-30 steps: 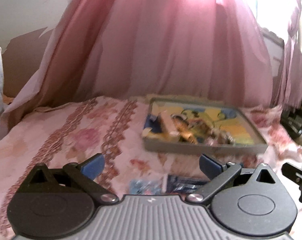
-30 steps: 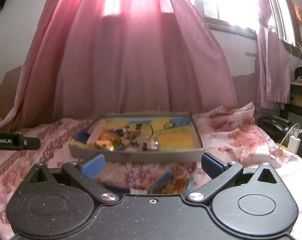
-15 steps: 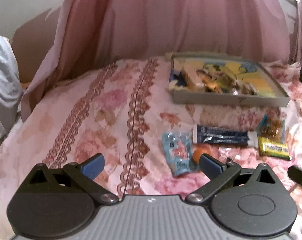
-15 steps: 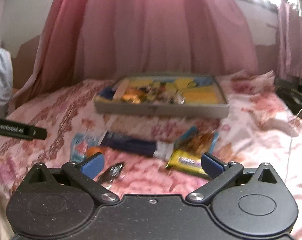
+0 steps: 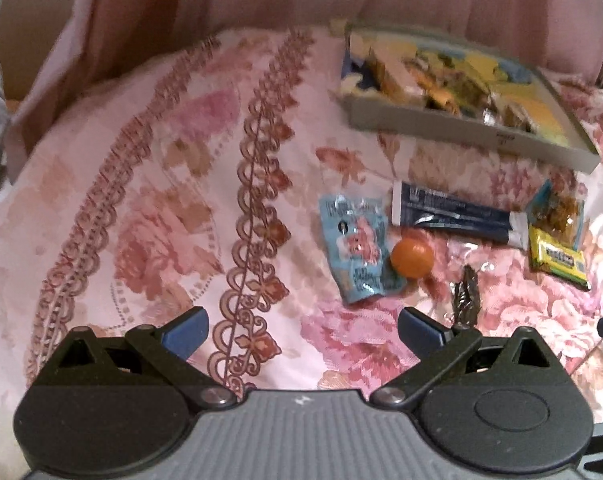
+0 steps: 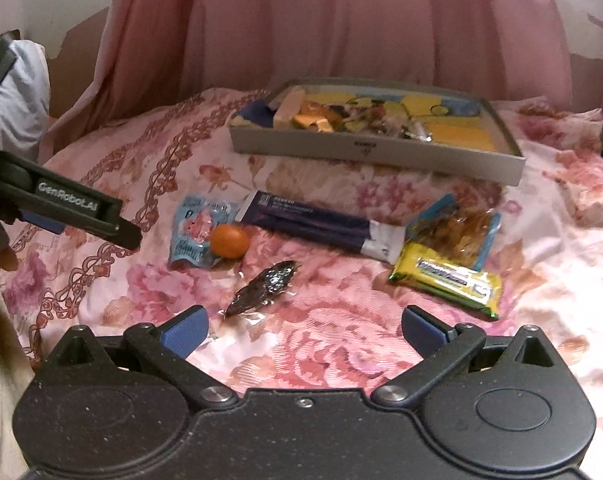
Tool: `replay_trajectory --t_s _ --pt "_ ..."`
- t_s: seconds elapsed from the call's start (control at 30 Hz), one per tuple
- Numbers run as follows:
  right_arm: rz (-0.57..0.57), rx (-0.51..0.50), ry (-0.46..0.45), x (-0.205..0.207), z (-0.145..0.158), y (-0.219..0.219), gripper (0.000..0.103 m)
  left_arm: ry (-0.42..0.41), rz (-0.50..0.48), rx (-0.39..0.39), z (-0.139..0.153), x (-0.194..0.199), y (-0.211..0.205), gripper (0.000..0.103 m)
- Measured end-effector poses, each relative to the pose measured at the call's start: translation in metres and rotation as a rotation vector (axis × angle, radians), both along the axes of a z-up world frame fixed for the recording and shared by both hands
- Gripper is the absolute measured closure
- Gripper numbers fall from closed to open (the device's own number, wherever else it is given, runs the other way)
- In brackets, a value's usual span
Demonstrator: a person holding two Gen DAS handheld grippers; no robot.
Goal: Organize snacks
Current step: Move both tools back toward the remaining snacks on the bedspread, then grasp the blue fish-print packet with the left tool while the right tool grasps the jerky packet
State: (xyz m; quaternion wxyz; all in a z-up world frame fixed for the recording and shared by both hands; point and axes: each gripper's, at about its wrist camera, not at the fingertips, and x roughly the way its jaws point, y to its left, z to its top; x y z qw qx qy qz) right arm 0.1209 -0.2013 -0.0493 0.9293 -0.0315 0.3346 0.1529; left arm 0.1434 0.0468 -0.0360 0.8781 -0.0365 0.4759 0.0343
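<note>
While both grippers are hovering above the bed with nothing between their fingers, the step in hand appears to be choosing the first loose snack to move into the tray. The tray is sitting at the far side of the floral bedspread, already holding several items. Six loose things are lying between it and the grippers: a light blue packet, an orange ball touching that packet, a long dark blue pack, a clear bag of brown snacks, a yellow bar overlapping that bag's near edge, and a dark foil-wrapped piece nearest the right gripper.

The left gripper is facing the bare bedspread, with the blue packet and ball lying ahead and to its right. The right gripper is facing the cluster squarely and tilting downward. The jaws of both are standing released and wide apart.

To do the step well, the following is advisable:
- Start with the foil piece or the yellow bar, as these are lying nearest.
- Lower the jaws so that one finger is passing each side of the item's narrow width.
- Press lightly, since the soft bedding is likely to yield.
- Treat the ball with care, as it may roll.
</note>
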Motion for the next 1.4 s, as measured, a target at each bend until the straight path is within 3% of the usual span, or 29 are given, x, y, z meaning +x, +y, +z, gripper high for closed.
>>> replay_trajectory --t_s 0.13,0.33,0.7,0.83,1.07,1.27,1.4 --pt "0.006 0.0 0.026 0.011 -0.005 0.007 0.001 0.061 -0.022 0.049 -0.011 0.019 -0.001 0.001" --pt "-0.002 0.016 0.089 0.03 -0.014 0.015 0.001 0.056 -0.072 0.085 -0.019 0.037 -0.006 0.001" --pt "-0.048 0.123 0.214 0.069 -0.038 0.037 0.001 0.112 0.051 -0.071 -0.034 0.053 0.019 0.001" --pt "-0.029 0.059 0.197 0.075 -0.047 0.055 0.001 0.108 0.056 -0.08 -0.037 0.056 0.018 0.001" --pt "-0.08 -0.071 0.167 0.074 -0.052 0.047 0.001 0.097 -0.029 -0.029 -0.043 0.062 0.0 0.001" --pt "-0.107 -0.072 0.151 0.069 -0.049 0.032 0.005 0.057 -0.104 0.023 -0.047 0.063 -0.02 0.008" --pt "-0.091 -0.072 0.133 0.066 -0.048 0.036 0.01 0.018 -0.143 0.053 -0.047 0.063 -0.031 0.023"
